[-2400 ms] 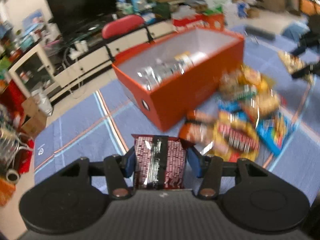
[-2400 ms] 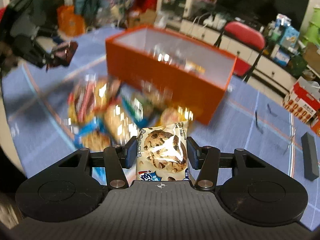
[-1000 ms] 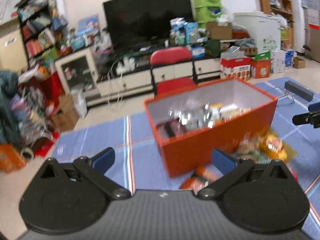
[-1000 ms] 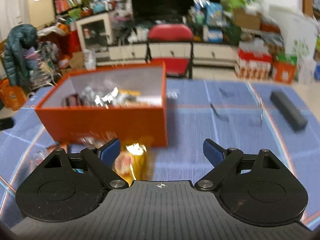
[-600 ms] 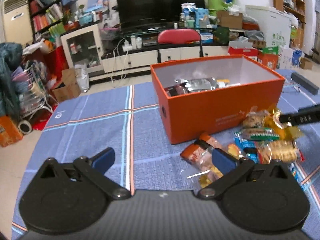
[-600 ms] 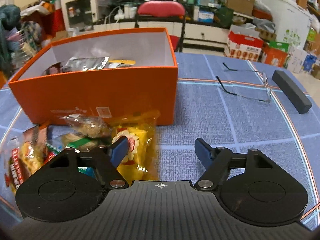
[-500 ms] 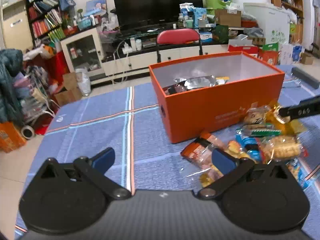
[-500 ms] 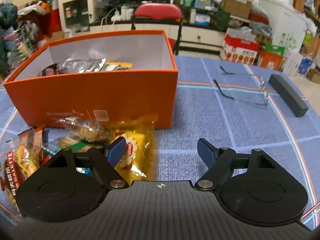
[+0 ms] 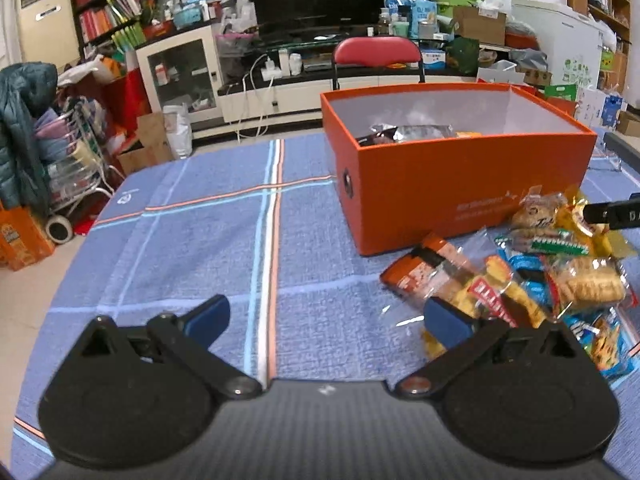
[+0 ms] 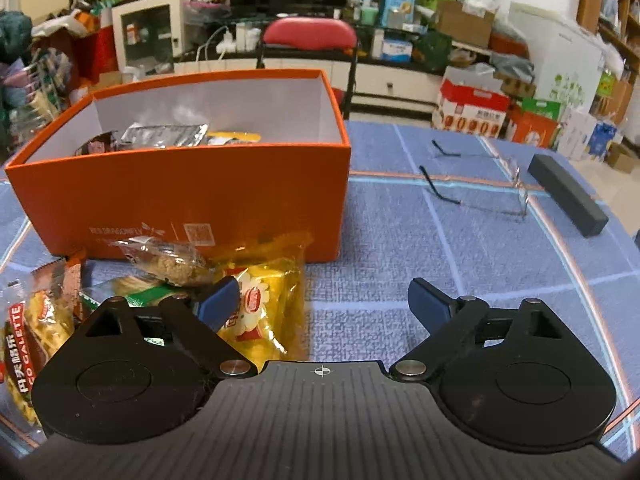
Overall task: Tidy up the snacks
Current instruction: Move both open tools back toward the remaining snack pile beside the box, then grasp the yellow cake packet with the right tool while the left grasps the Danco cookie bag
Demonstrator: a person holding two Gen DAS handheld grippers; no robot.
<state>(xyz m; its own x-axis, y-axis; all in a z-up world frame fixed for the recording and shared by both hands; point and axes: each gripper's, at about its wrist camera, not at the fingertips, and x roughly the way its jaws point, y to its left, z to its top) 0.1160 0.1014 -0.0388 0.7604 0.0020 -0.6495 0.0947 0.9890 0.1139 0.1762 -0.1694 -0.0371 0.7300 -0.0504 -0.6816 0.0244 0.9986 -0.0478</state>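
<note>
Snack packets (image 9: 520, 280) heaped beside open orange box (image 9: 460, 184) — part-filled

The orange box (image 10: 224, 200) looks like matt cardboard with a plain white paper lining. The snack packets (image 9: 520, 280) are glossy, crinkled plastic film; one inside the box is shiny foil (image 10: 164, 135). The tablecloth (image 9: 200, 248) is a rough woven blue cloth. The gripper fingers (image 10: 218, 304) look like matt blue plastic.
</note>
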